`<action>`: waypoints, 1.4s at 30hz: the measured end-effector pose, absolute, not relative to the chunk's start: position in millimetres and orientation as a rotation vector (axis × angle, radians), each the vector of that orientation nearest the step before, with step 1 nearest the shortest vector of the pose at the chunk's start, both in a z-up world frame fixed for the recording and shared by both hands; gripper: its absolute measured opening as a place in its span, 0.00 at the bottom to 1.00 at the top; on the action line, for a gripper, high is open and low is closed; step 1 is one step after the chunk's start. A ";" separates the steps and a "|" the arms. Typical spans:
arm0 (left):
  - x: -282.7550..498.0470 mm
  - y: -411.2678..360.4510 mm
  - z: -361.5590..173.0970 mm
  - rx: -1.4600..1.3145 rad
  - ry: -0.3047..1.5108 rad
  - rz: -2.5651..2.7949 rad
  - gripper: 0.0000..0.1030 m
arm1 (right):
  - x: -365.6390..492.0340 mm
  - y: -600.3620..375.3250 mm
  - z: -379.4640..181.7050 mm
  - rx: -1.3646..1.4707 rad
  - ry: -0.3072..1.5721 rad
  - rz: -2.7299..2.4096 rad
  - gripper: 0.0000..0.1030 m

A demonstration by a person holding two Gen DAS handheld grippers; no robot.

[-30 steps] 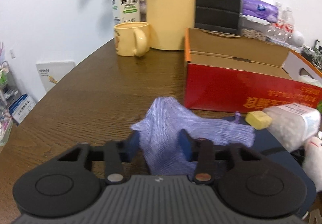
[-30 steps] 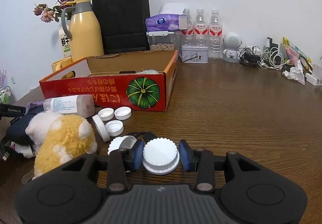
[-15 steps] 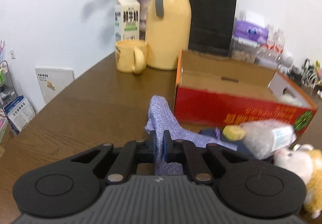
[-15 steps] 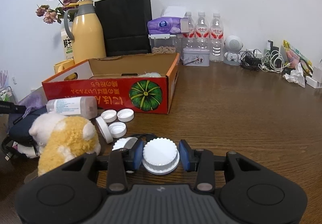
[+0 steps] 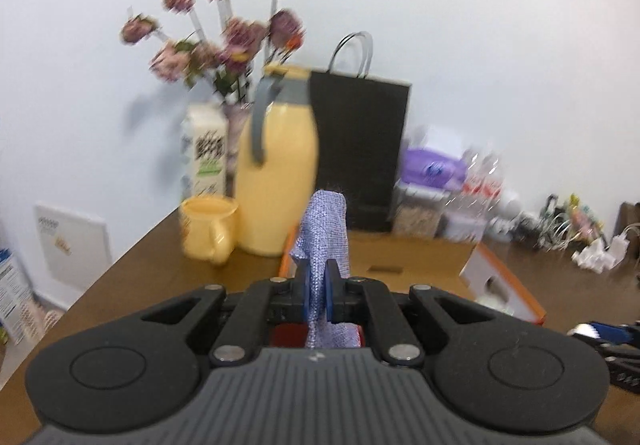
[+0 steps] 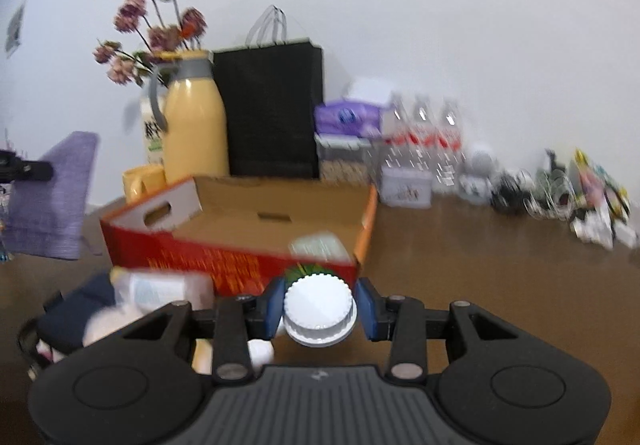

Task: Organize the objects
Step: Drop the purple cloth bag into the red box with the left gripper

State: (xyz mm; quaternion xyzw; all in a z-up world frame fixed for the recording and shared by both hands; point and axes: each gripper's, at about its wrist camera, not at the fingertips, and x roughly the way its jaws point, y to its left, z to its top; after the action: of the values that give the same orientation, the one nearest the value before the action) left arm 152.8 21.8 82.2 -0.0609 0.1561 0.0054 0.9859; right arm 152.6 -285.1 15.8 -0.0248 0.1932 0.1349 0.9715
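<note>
The left gripper (image 5: 318,285) has its two blue pads pressed almost together, pinching a fold of purple cloth (image 5: 326,233) that stands up above the pads and hangs below them. Its black linkage arms are drawn in toward the middle, and it points a little below level. In the right wrist view this gripper shows at the far left edge with the cloth hanging from it. The right gripper (image 6: 320,309) has its jaws partly apart, the blue pads touching either side of a white ribbed cap (image 6: 319,311), which sits level between them
</note>
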 end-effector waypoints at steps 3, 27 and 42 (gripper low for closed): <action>168.5 10.5 94.1 -0.133 0.284 -0.024 0.07 | 166.8 -269.6 29.5 -0.055 0.350 0.300 0.36; 317.0 -21.8 18.0 -0.182 0.522 -0.040 0.08 | 304.3 -202.2 3.2 -0.044 0.483 0.327 0.36; 300.3 -46.5 30.4 0.019 0.440 0.073 1.00 | 297.0 -205.0 1.9 -0.055 0.482 0.278 1.00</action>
State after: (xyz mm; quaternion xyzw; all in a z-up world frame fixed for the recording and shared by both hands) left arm 300.3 -46.5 30.4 0.0092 0.2182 0.0364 0.9752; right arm 297.0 -205.0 1.9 -0.0270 0.2379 0.1371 0.9612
